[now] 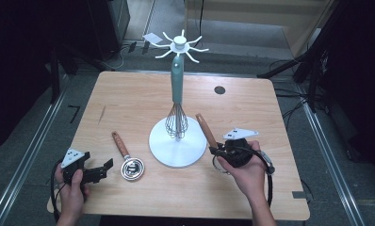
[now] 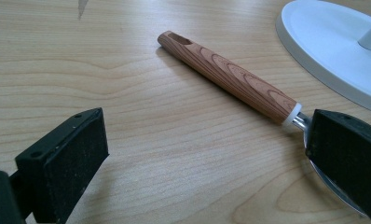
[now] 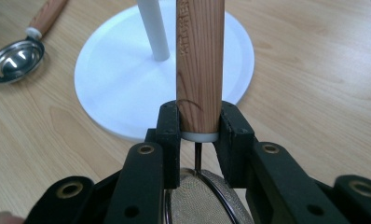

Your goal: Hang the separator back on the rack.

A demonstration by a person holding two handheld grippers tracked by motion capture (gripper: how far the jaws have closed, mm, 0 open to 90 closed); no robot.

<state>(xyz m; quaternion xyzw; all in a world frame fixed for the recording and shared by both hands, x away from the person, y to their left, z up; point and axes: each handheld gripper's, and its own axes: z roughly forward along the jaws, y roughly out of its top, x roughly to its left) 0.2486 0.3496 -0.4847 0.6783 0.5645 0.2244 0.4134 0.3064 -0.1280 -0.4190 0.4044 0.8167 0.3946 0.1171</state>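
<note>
A white utensil stand (image 1: 159,143) with hooked arms at its top stands mid-table, and a teal-handled whisk (image 1: 177,84) hangs from it. A wood-handled metal spoon (image 1: 129,162) lies flat to the left of the base. My left gripper (image 1: 106,170) rests low by the spoon, open; in the left gripper view its jaws (image 2: 207,149) stand wide, with the spoon's handle (image 2: 230,77) ahead and its bowl behind the right jaw. My right gripper (image 1: 216,151) is shut on a strainer's wooden handle (image 3: 200,60) just above its mesh (image 3: 197,200), beside the stand's base (image 3: 118,84).
A dark round hole (image 1: 219,89) marks the table's far right. A small white card (image 1: 151,38) lies on the floor beyond the far edge. Dark equipment and cables line both sides. Bare wood lies left of the spoon.
</note>
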